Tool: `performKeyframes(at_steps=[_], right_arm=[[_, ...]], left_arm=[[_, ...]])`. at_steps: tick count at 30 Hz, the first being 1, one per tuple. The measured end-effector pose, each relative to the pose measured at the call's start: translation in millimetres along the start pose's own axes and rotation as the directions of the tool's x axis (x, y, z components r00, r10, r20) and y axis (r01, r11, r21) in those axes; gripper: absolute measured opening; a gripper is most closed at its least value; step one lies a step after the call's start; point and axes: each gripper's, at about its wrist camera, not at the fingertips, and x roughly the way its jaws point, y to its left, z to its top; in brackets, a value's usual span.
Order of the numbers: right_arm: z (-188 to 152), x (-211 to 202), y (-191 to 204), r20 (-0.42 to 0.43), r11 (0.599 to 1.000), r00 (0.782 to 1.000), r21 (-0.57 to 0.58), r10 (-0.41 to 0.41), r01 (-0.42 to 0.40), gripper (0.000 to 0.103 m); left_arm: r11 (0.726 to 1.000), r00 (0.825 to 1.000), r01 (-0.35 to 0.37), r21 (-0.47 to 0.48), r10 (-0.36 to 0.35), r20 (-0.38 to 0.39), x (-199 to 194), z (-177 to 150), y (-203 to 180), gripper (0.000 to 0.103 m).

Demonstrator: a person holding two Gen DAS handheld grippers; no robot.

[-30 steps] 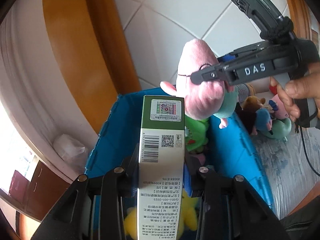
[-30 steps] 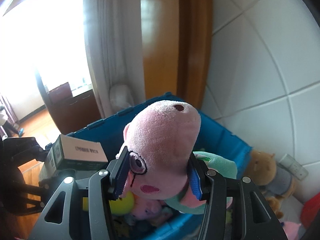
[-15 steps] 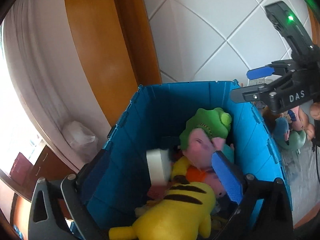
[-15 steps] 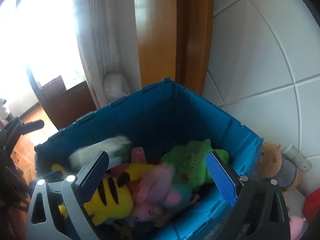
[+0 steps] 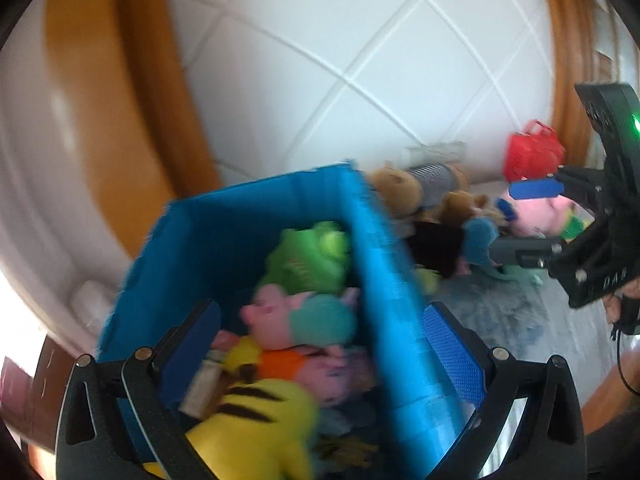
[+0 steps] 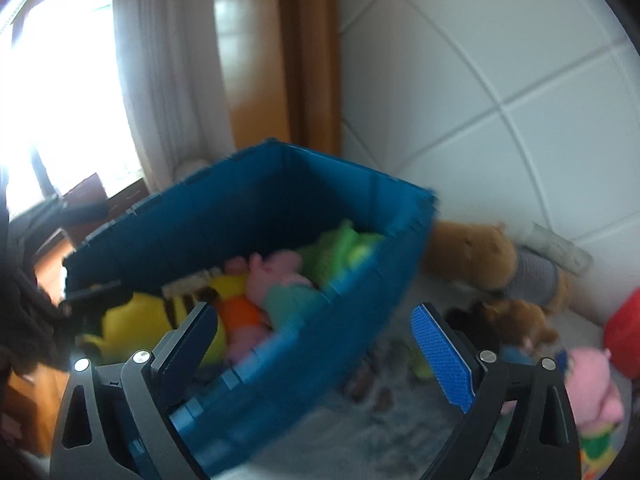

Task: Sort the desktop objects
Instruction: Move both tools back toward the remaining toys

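Note:
My left gripper (image 5: 320, 340) is open and holds nothing; the right wall of the blue bin (image 5: 256, 192) runs between its fingers. Inside the bin lie a green plush (image 5: 308, 256), the pink pig plush with a teal body (image 5: 304, 316), a yellow striped plush (image 5: 256, 428) and the small carton (image 5: 204, 384). My right gripper (image 6: 316, 316) is open and empty too, above the near corner of the bin (image 6: 280, 184). From the left wrist view the right gripper (image 5: 516, 224) hangs over the toys on the table.
Right of the bin, loose toys lie on a grey cloth: a brown bear (image 6: 468, 256), a smaller brown plush (image 6: 516, 316), a pink pig (image 6: 592, 380) and a red bag (image 6: 628, 332). A white tiled wall and a wooden door frame stand behind. Both views are motion-blurred.
The left gripper let go of the carton and the right let go of the pink pig plush; both now lie in the bin. Both grippers opened wide and swung right, towards the table toys.

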Motion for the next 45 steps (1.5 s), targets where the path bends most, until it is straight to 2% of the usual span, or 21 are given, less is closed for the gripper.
performKeyframes(at_steps=[7,10,13,17,21,26,29,36,40,41,42,44,45], right_arm=[[-84.7,-48.2,-102.8,-0.049,0.981,0.994,0.160,-0.100,0.106,0.099],[-116.6,-67.3,-145.4,-0.079,0.967,0.989,0.210,-0.127,0.141,0.099],[-140.3,-80.7,-182.6,-0.109,0.958,0.985,0.238,-0.136,0.159,0.099],[-169.6,-90.2,-225.1,-0.150,0.951,0.980,0.262,-0.127,0.164,0.099],[-198.9,-89.0,-257.9,-0.202,0.949,0.973,0.269,-0.112,0.165,0.099],[-232.3,-72.2,-284.4,-0.287,0.940,0.953,0.290,-0.095,0.181,0.099],[-251.3,-63.4,-292.7,-0.329,0.928,0.940,0.315,-0.087,0.197,0.099],[-273.6,-31.6,-313.9,-0.375,0.904,0.920,0.343,-0.116,0.254,0.099],[-276.3,-21.2,-329.4,-0.369,0.882,0.921,0.386,-0.123,0.272,0.099],[-276.4,-20.1,-331.3,-0.369,0.880,0.921,0.388,-0.124,0.274,0.099],[-276.4,-19.1,-333.0,-0.370,0.879,0.921,0.389,-0.126,0.276,0.099],[-277.1,-17.4,-336.8,-0.373,0.878,0.918,0.387,-0.131,0.282,0.099],[-278.1,-17.6,-339.5,-0.376,0.877,0.916,0.384,-0.138,0.290,0.099]], left_arm=[[0.991,0.995,0.099,0.091,-0.096,-0.038,12.0,27.4,-102.4,0.103],[0.988,0.990,0.130,0.089,-0.123,-0.075,25.3,34.0,-148.6,0.103],[0.991,0.986,0.123,0.056,-0.116,-0.116,53.3,26.2,-183.0,0.103],[0.998,0.990,0.057,-0.003,-0.057,-0.132,107.8,-0.8,-211.3,0.103],[0.997,0.992,-0.025,-0.071,0.016,-0.125,168.2,-34.2,-215.9,0.103],[0.991,0.984,-0.100,-0.094,0.084,-0.157,258.6,-65.8,-210.0,0.103],[0.983,0.968,-0.170,-0.070,0.154,-0.197,299.2,-72.1,-199.4,0.103],[0.978,0.955,-0.205,-0.045,0.190,-0.228,356.7,-75.2,-184.1,0.103],[0.974,0.946,-0.228,0.007,0.223,-0.234,370.4,-78.6,-188.5,0.101],[0.978,0.948,-0.206,-0.013,0.196,-0.251,372.6,-80.1,-186.3,0.088],[0.976,0.944,-0.216,-0.002,0.208,-0.258,373.1,-80.6,-187.2,0.076],[0.971,0.934,-0.237,0.023,0.234,-0.269,374.0,-81.5,-189.3,0.031],[0.971,0.935,-0.238,0.022,0.235,-0.264,372.2,-80.9,-189.6,0.023]])
